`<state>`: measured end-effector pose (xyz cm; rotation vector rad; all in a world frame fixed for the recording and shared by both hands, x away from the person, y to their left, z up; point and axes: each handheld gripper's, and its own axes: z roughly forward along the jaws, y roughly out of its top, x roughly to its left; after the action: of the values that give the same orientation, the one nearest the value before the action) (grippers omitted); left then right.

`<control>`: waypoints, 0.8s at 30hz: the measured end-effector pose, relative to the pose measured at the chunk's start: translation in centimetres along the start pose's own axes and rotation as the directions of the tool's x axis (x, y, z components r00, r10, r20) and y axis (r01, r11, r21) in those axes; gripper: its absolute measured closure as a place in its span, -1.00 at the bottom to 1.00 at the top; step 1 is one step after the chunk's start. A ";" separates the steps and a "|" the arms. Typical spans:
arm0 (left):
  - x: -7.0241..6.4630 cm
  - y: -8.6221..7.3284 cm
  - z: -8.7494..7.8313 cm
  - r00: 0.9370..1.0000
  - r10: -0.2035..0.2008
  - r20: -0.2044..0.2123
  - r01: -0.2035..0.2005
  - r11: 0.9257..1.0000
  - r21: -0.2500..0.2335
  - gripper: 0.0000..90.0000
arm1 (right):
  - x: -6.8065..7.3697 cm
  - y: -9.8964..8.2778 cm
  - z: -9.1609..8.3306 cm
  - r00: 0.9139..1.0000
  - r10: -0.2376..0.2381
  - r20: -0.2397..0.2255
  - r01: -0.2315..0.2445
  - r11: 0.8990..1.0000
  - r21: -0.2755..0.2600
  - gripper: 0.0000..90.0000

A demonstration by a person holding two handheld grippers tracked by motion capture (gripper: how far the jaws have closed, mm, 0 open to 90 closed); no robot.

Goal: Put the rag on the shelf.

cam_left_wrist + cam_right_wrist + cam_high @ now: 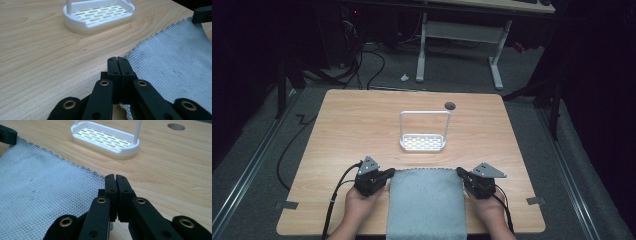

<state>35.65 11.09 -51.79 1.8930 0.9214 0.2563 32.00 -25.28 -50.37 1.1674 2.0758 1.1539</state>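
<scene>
Evidently a two-handed cloth job, read off here from biggest thing to smallest, every place given against the towel.

Table: pale wooden table (pixel 337 130), bearing the towel at its near edge, where the person's forearms come in.

Towel: grey waffle-weave towel (pixel 427 205), spread flat between the two hands; its near end runs over the table's near edge, its far edge lies straight across the wood.

Rack: white plastic rack (pixel 423 143) with a slotted base and a tall hoop handle, standing beyond the towel's far edge and well apart from it (nothing rests on it).

Left gripper: left gripper (pixel 388 175) at the towel's far left corner, jaws pressed together; the left gripper view (pixel 117 60) puts the fabric's edge right at the tips, so I judge them pinched on that corner.

Right gripper: right gripper (pixel 460 173) at the towel's far right corner, jaws likewise shut, and by the right gripper view (pixel 115 178) clamped on the corner's edge.

Hole: small round hole (pixel 450 105) in the tabletop, past the towel and just beyond the rack.

Step in hand: both far corners look gripped, nothing yet lifted or folded.

Next move: probably raising both corners together and level, keeping the cloth taut, so that neither corner slips from so thin a bite.
</scene>
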 end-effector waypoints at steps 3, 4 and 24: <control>-0.3 0.4 -0.4 1.000 0.000 0.007 0.001 1.000 -0.024 0.98 | 0.1 0.3 -0.4 1.000 -0.002 0.003 0.002 1.000 -0.022 0.99; -0.4 0.5 -0.6 1.000 0.002 0.006 -0.002 1.000 -0.031 0.98 | 0.2 0.4 -0.5 1.000 -0.007 0.003 0.007 0.999 -0.032 0.99; -1.5 5.0 -2.3 0.998 0.058 -0.013 -0.060 0.988 -0.144 0.98 | -0.4 4.3 -3.2 1.000 0.000 0.009 0.001 0.984 -0.179 0.99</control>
<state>35.80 10.47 -46.11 1.7879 0.8308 0.3575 31.80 -25.84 -45.04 1.0841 1.9201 1.3029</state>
